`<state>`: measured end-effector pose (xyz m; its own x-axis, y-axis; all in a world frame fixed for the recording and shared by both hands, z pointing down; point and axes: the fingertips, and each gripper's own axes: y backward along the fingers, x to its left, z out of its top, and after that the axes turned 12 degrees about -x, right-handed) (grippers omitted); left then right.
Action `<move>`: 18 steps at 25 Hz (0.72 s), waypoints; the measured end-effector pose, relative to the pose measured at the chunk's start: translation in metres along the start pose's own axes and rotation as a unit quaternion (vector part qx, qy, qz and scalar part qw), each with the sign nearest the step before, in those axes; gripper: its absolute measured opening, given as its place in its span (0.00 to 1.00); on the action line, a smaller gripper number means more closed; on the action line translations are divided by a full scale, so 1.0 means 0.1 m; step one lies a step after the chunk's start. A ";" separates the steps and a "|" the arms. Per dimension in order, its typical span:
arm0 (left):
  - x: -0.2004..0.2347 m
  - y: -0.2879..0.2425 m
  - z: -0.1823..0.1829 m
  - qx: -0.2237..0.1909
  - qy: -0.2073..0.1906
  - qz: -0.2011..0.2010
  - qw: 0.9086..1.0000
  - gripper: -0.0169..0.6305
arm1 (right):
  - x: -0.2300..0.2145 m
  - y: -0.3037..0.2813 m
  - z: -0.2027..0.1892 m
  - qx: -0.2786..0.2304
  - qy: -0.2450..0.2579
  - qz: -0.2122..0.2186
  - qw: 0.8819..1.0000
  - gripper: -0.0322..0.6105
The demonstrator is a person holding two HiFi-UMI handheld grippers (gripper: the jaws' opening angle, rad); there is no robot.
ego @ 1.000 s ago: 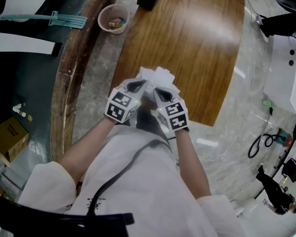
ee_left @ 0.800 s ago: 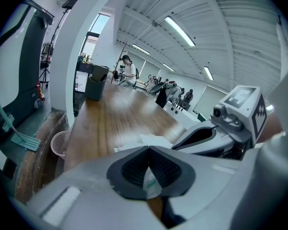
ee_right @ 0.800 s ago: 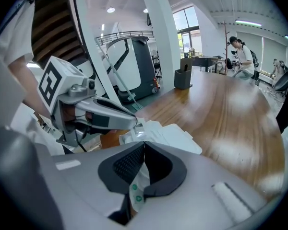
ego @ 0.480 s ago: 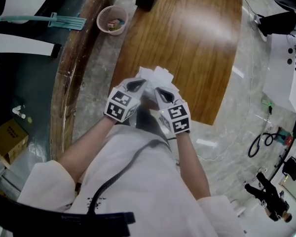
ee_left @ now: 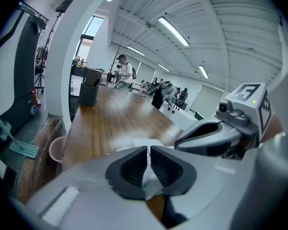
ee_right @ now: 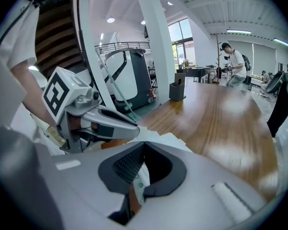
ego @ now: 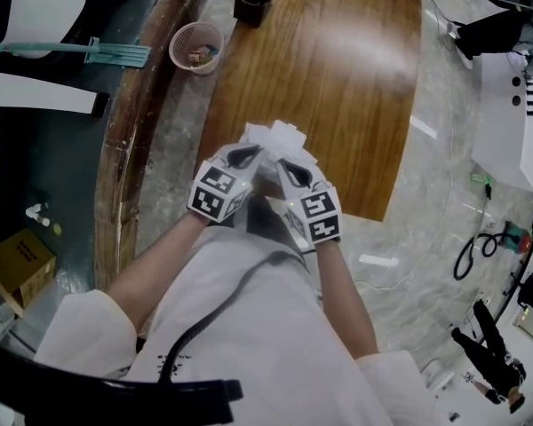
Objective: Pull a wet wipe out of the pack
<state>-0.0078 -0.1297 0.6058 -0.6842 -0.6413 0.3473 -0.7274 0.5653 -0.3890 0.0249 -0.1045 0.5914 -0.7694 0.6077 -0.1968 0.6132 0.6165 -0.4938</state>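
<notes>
Head view shows the pack (ego: pixel 275 138) held up in front of the person's chest, above the near left part of the wooden table (ego: pixel 338 78). It is pinched between the left gripper (ego: pixel 251 155) on its left and the right gripper (ego: pixel 287 164) on its right, their tips almost touching. The right gripper view shows its jaws clamped on a white edge with small green marks. The left gripper's jaws have just been opening a little. A thin white fold sits between them, and the pads look pressed to it, though only lightly.

That is the risk. If the left hold slackens further while the right pulls, the pack may slide out and travel with the wipe, or drop to the table. A thin damp sheet pinched at one corner could also tear, or drag a second sheet along.

The pack looks white, soft and crumpled, with sparse green print. White folds stick out past the tips on the far side, and I cannot tell whether they are wipe or wrapper.

Further off, a small pink basket (ego: pixel 195 44) stands beside the table's far left corner, and a black box (ego: pixel 251 3) at its far end
</notes>
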 end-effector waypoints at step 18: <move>-0.24 0.11 0.22 -0.017 -0.035 -0.009 0.999 0.13 | 0.04 0.22 0.10 -0.041 0.008 -0.028 0.999 0.06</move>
<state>0.0018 -0.1195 0.5746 -0.6662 -0.6855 0.2936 -0.7420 0.5695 -0.3537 0.0335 -0.0936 0.5712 -0.8010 0.5778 -0.1568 0.5818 0.6892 -0.4319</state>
